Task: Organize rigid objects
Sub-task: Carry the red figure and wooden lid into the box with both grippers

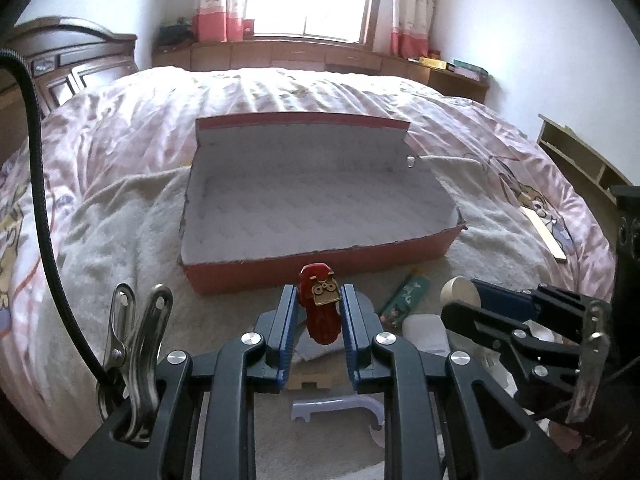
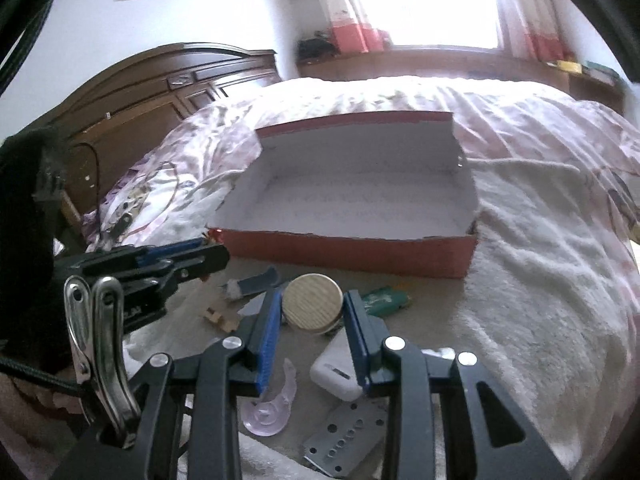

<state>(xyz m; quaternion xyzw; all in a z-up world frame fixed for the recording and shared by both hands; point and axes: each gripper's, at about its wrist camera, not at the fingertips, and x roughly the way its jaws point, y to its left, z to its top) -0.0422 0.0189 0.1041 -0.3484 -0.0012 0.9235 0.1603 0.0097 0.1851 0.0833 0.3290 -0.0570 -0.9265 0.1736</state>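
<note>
Gripped red toy (image 1: 320, 312), wooden disc (image 2: 312, 304)

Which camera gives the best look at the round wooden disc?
Right wrist view: the round wooden disc sits centred between the right gripper's fingers, its face visible. The left wrist view shows only a sliver at that gripper's tip.

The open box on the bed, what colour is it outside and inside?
The box is red outside with a white lining; the right wrist view shows it best.
</note>
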